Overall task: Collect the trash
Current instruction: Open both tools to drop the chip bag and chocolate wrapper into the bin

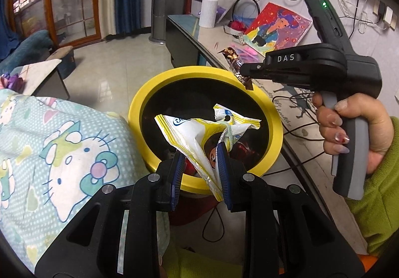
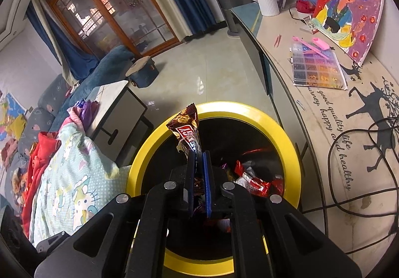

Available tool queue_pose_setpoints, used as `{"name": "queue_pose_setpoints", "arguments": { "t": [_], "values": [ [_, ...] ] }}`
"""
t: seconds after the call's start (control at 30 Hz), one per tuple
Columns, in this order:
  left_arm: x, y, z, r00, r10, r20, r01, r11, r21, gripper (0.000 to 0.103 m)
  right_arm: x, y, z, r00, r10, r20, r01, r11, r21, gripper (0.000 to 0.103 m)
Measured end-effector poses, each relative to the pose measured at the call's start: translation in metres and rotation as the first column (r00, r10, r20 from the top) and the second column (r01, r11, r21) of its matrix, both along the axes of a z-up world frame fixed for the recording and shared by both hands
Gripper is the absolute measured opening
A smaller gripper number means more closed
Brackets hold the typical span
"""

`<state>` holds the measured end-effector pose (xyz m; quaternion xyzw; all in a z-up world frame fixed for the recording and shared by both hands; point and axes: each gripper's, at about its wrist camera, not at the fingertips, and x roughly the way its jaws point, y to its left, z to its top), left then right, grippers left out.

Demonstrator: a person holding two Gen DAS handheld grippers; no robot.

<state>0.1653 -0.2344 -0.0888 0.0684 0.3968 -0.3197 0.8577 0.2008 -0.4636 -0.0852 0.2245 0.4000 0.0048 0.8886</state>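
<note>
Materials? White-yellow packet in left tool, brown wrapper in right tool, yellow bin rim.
White-yellow packet: thin plastic film, creased, glossy. Brown wrapper: likely metallised film, crinkled, shiny printed face. Yellow bin rim: seems moulded hard plastic, smooth, even sheen.

A crumpled white-and-yellow plastic snack wrapper [image 1: 199, 138] with blue print hangs over the open mouth of the round yellow-rimmed bin with a dark inside [image 1: 139, 113] — pinched at its lower corner, its upper part spread wide. A narrow brown foil candy wrapper [image 2: 185, 131] with red lettering stands upright over the same bin's far rim, clamped at its lower end. Inside the bin lie red and silvery foil wrappers [image 2: 251, 178] — loose and crumpled.
</note>
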Motion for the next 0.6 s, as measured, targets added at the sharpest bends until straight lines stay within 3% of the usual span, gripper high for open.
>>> {"name": "queue_pose_setpoints", "arguments": {
  "t": [0.23, 0.37, 0.47, 0.53, 0.6],
  "values": [
    [0.009, -0.011, -0.005, 1.0, -0.003, -0.027, 0.003, 1.0, 0.005, 0.022, 0.002, -0.005, -0.006, 1.0, -0.021, -0.013, 0.021, 1.0, 0.013, 0.008],
    [0.016, -0.013, -0.007, 0.999, 0.007, -0.04, -0.006, 1.0, 0.005, 0.023, 0.001, -0.007, -0.008, 0.999, -0.032, -0.018, 0.032, 0.999, 0.024, 0.019],
    [0.018, -0.01, -0.005, 0.999, 0.017, -0.042, -0.017, 1.0, -0.006, 0.031, 0.001, -0.009, -0.008, 0.999, -0.034, -0.02, 0.034, 0.999, 0.021, 0.02],
    [0.018, -0.01, -0.004, 0.999, 0.025, -0.04, -0.026, 1.0, -0.016, 0.045, 0.001, -0.009, -0.008, 0.999, -0.037, -0.02, 0.037, 0.999, 0.02, 0.023],
    [0.018, -0.008, -0.002, 0.999, 0.032, -0.038, -0.033, 0.999, -0.023, 0.047, 0.001, -0.009, -0.008, 0.999, -0.04, -0.018, 0.04, 0.999, 0.019, 0.027]
  ]
}}
